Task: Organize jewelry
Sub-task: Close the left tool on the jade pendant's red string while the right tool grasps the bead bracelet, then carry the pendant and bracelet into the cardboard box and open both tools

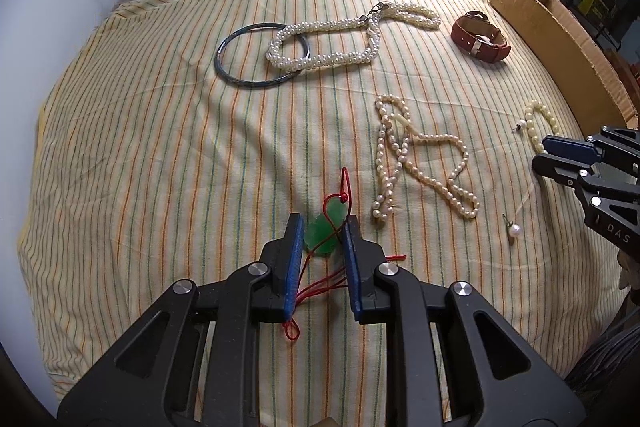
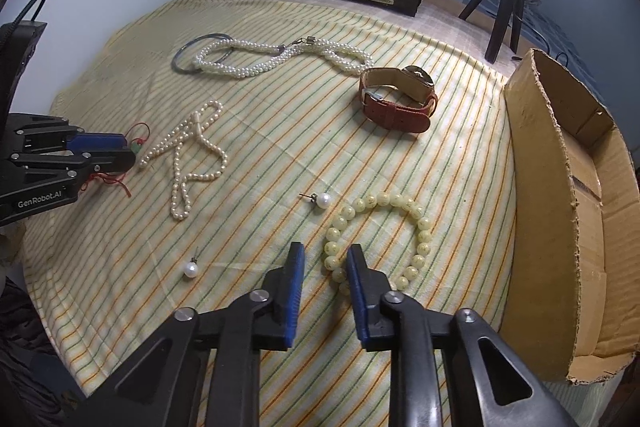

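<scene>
The green jade pendant (image 1: pixel 323 233) on its red cord (image 1: pixel 320 283) lies low in the centre of the left wrist view, on the striped cloth (image 1: pixel 160 147), between the jaws of the left gripper (image 1: pixel 322 233). The jaws stand partly open on either side of it; whether the pads already touch the stone cannot be told. The step in hand looks like picking up this pendant. Next they need to close on it, lift with the loose cord trailing, and carry it, probably to the cardboard box (image 2: pixel 560 187) at the right edge of the right wrist view.

The right gripper (image 2: pixel 325 259) sits low and level, jaws partly open and empty, its right one touching or just over the yellow bead bracelet (image 2: pixel 380 227). Two pearl earrings (image 2: pixel 322 200) lie near.
</scene>
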The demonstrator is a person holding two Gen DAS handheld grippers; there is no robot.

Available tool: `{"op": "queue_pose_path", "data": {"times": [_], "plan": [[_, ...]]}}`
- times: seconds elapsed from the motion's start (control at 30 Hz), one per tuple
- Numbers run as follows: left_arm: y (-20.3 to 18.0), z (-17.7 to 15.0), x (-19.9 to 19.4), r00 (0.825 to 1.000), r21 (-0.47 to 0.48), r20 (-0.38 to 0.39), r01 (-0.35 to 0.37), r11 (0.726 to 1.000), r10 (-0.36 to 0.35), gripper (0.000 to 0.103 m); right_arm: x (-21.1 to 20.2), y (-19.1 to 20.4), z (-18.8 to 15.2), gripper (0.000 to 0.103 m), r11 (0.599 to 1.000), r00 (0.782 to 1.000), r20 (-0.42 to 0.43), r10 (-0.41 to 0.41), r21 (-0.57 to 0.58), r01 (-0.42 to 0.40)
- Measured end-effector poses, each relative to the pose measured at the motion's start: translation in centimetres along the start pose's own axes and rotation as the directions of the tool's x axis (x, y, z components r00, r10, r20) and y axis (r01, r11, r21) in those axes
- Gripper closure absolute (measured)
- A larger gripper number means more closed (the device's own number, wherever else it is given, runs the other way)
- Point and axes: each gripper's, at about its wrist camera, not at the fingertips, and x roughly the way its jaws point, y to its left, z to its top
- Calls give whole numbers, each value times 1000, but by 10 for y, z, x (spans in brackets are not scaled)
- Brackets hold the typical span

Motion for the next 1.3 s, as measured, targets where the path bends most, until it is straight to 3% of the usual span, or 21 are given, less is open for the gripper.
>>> {"op": "queue_pose_path", "data": {"times": [0.17, 0.2, 0.27, 0.5, 0.63, 0.7, 0.77, 0.97, 1.3], "plan": [[-1, -2, -4, 1000, 13, 7, -3, 1000, 2, 83, -1, -2, 0, 79, 1000, 1000, -3, 4, 7, -4], [-2, -3, -4, 1000, 21, 8, -9, 1000, 9, 75, -1, -2, 0, 79, 1000, 1000, -4, 5, 8, -5], [-2, -4, -3, 1000, 29, 12, -12, 1000, 11, 71, -1, -3, -1, 78, 1000, 1000, -5, 6, 7, -5], [-5, -4, -2, 999, 60, 18, -35, 998, 34, 71, 0, -2, 0, 78, 1000, 1000, -9, 6, -3, -6], [-9, -4, 2, 998, 82, 26, -55, 995, 53, 74, 1, -1, 1, 81, 1000, 1000, -14, 1, -5, -1], [-10, -3, 2, 999, 85, 23, -48, 995, 46, 84, 1, 1, 2, 87, 1000, 1000, -13, -5, -11, 5], [-9, -3, 2, 999, 74, 22, -42, 996, 40, 85, 0, 1, 2, 94, 1000, 1000, -9, -12, -12, 12], [0, -1, -8, 999, 35, 35, -30, 999, 29, 86, -9, -3, 3, 95, 999, 999, 19, 27, 19, -27], [-1, 13, -55, 988, -13, 155, 16, 1000, -14, 86, -53, -7, 16, 98, 995, 987, 140, 74, 56, -83]]}}
